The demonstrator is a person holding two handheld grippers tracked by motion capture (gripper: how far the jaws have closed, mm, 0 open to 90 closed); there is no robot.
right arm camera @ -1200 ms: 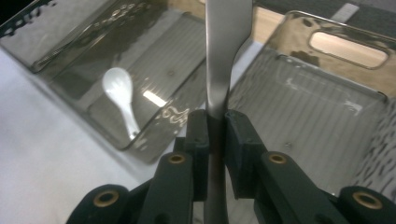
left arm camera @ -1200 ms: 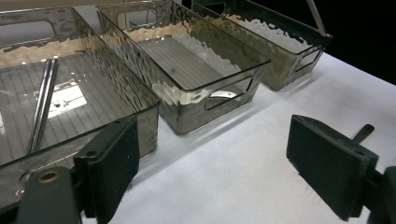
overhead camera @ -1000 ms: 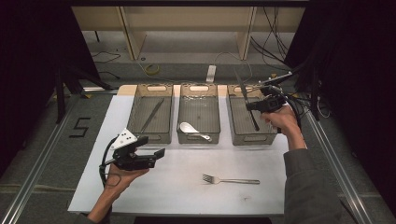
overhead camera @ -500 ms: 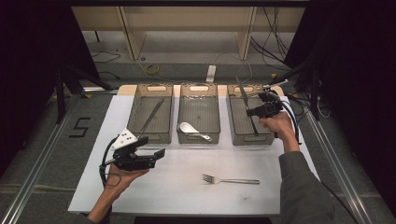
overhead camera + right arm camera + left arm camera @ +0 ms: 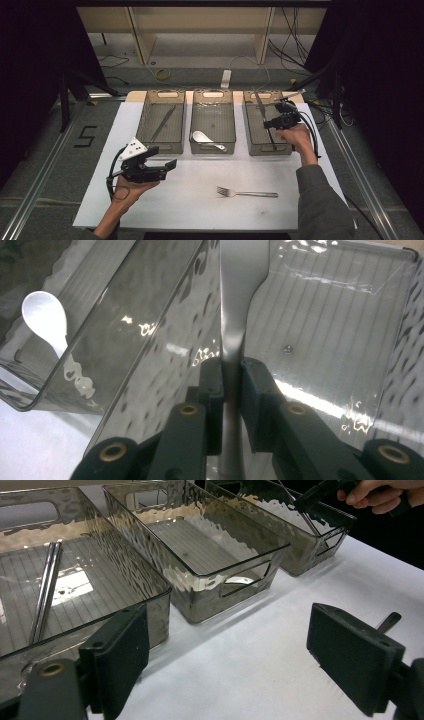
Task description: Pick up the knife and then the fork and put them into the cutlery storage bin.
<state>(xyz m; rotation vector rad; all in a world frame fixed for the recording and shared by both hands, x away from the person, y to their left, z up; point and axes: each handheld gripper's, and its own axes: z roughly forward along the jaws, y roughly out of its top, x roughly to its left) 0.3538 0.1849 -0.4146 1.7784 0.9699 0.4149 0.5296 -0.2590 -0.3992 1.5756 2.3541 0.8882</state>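
My right gripper (image 5: pixel 272 123) is shut on a long flat metal utensil (image 5: pixel 264 116) and holds it slanted over the right grey bin (image 5: pixel 267 151). Seen from the right gripper view, the jaws (image 5: pixel 231 375) pinch the utensil's handle (image 5: pixel 240 285) above the bin floor. The left gripper (image 5: pixel 169 164) hovers open over the white mat in front of the left bin (image 5: pixel 159 146), with nothing between its jaws (image 5: pixel 237 650). A metal fork (image 5: pixel 247 192) lies on the mat nearer the person; its handle tip (image 5: pixel 390 621) peeks out behind one jaw.
Metal chopsticks (image 5: pixel 162 122) lie in the left bin. A white spoon (image 5: pixel 202 137) rests in the middle bin (image 5: pixel 212 150). The three bins stand side by side at the back of the mat (image 5: pixel 200 200). Cables trail off the table's right edge.
The right gripper has come slightly toward the person and lower with the utensil, over the right bin. The left gripper and the fork have stayed put.
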